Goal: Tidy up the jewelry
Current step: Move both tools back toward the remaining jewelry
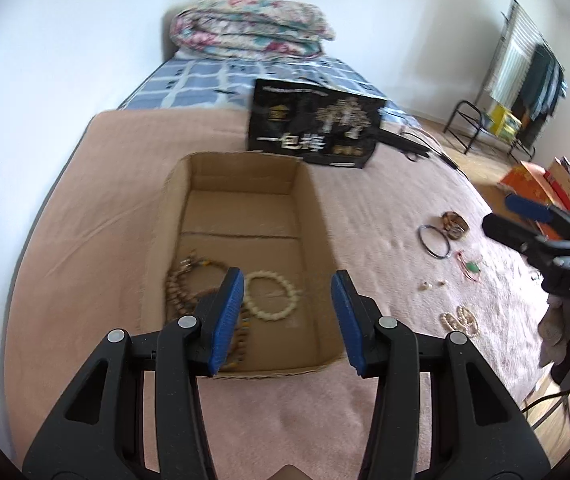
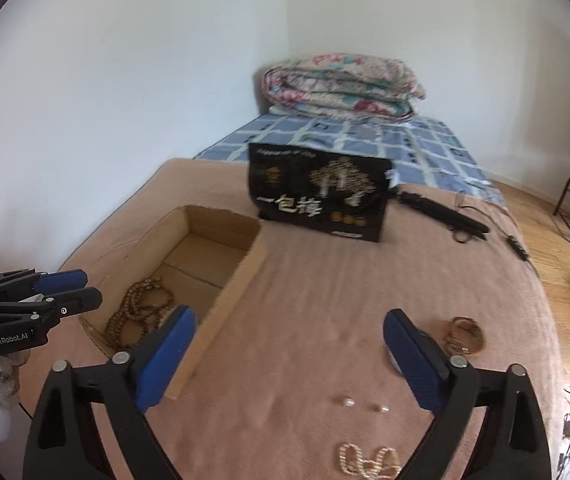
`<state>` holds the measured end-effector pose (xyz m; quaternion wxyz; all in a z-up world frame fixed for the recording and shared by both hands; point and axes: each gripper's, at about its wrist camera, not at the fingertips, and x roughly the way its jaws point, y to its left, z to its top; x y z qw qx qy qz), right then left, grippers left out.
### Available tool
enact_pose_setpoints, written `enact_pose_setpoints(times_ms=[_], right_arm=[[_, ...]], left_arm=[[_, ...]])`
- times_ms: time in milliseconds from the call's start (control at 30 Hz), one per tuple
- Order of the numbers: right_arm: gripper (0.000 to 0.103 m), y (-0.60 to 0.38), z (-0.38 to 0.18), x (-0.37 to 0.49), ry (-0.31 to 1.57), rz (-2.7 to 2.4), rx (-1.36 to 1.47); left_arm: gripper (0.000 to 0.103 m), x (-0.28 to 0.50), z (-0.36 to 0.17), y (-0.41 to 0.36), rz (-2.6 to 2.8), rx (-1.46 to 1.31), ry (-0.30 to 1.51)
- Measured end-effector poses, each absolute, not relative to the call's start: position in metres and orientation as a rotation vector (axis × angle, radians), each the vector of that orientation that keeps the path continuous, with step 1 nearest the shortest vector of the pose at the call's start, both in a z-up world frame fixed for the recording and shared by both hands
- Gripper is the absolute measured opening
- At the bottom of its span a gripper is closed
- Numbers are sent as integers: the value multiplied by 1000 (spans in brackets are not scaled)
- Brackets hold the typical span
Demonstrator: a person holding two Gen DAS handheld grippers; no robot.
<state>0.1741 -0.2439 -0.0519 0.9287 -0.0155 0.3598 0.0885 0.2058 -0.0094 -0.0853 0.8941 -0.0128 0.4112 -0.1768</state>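
Observation:
An open cardboard box (image 1: 173, 216) sits on the pink blanket and shows in the right wrist view (image 2: 241, 276) too. Inside lie a white bead bracelet (image 1: 272, 297) and brown bead strands (image 1: 183, 288) (image 2: 137, 312). My left gripper (image 1: 288, 280) is open and empty above the box's near end. My right gripper (image 2: 289, 322) is open and empty over the blanket right of the box; it also shows in the left wrist view (image 1: 525, 216). Loose on the blanket lie a dark bangle (image 1: 433, 241), a brown bracelet (image 2: 465, 336), two pearl earrings (image 2: 363, 405), a gold chain (image 2: 369, 460) and a red-corded green pendant (image 1: 472, 267).
A black printed bag (image 1: 313, 124) stands behind the box. A black folded umbrella (image 2: 441, 212) and cable lie at the back right. A folded floral quilt (image 2: 341, 84) sits on the blue checked bed. The blanket's edge drops to a wood floor (image 2: 565, 248) on the right.

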Motion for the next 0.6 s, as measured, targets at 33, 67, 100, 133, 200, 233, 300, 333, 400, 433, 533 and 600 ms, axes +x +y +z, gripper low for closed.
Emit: enact_pose_setpoints(times_ms=[33,67,100,133,200,233,300,333,400,433,533,600], right_arm=[[97,-253,-50,170,736,170,-28],[97,-263,-49,165,736,157,-25],[97,-271,-48,161,736,144,-20],[97,-281,-47,156,734,123,-14],[97,-303,-46,146,728,80,0],[97,-313,-46,141,726,63,9],[97,-337,-49,131,730,34,35],[97,-346,-49,127,732,24,46],[97,-368,-53,118,733,-5,72],[97,-377,-54,115,730,-18,78],[97,-402,-59,104,720,-65,78],[97,-417,-64,101,723,-85,74]], left_arm=[[46,204,-85,-18,-385,-18,853],[46,204,-85,-24,-399,-15,857],[46,203,-85,-30,-412,-14,861],[46,203,-85,-37,-425,-12,864],[46,203,-86,-49,-450,-13,868],[46,203,-87,-55,-460,-13,871],[46,204,-88,-66,-482,-13,874],[46,203,-89,-73,-494,-10,878],[46,203,-92,-85,-516,-6,884],[46,202,-94,-93,-530,-1,888],[46,201,-101,-111,-563,15,899],[46,201,-107,-125,-587,23,910]])
